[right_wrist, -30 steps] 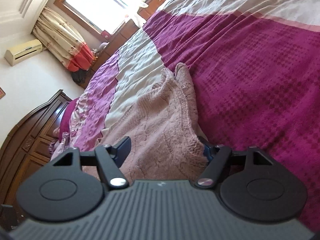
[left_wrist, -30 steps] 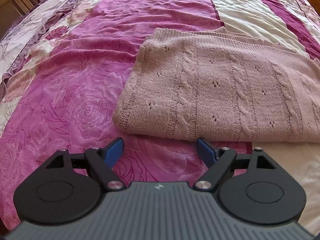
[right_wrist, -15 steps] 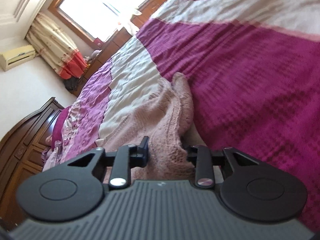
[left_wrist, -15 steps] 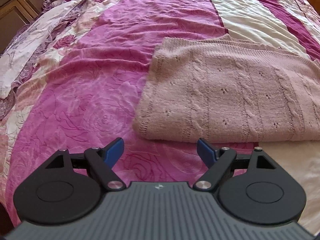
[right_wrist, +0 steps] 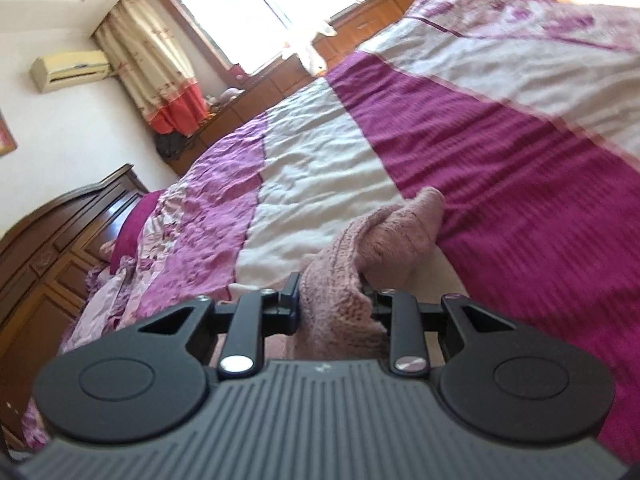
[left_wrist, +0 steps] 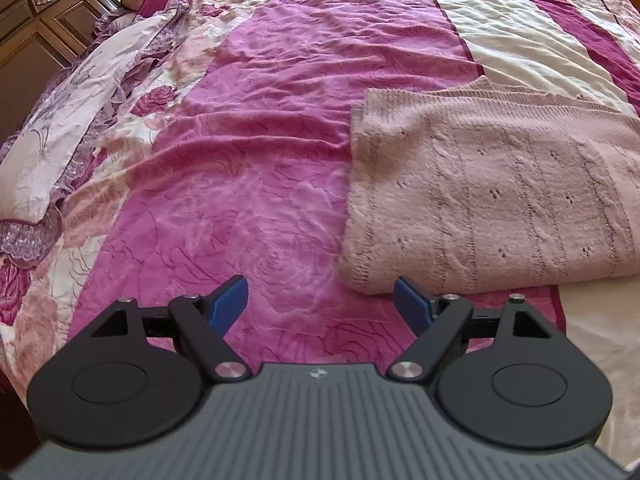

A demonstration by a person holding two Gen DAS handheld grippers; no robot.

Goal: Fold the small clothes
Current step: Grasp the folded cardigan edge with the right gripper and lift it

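Lying on the bed [left_wrist: 280, 128]: one pink cable-knit sweater [left_wrist: 492, 196], folded, on the magenta and cream bedspread; its near folded edge runs just ahead of the left gripper.

Left gripper [left_wrist: 321, 303]: held low over the rose-patterned magenta band, jaws spread wide, nothing between them. Blue fingertips [left_wrist: 230, 300] clear of the knit; the right-hand tip sits just beside the sweater's near corner, contact not certain.

Right gripper [right_wrist: 334, 300]: jaws drawn in and clamped on a bunched fold of the sweater [right_wrist: 360, 264]. Knit fills the gap between the fingers and rises ahead of them as a ridge, a rounded lump of fabric at its far end, resting at the border of the cream and dark magenta bands. Right view somewhat blurred.

Bedspread: stripes of cream, dark magenta and floral pink, creased throughout.

Pillow [left_wrist: 80, 120]: pale floral with ruffled lilac trim, at the bed's head end, left in the left view, well apart from the sweater.

Surroundings: dark wooden headboard [right_wrist: 60, 240]; bright window [right_wrist: 260, 4] with curtain [right_wrist: 148, 76], cream above and red below; wall air conditioner [right_wrist: 68, 70]; low wooden cabinets below the window.
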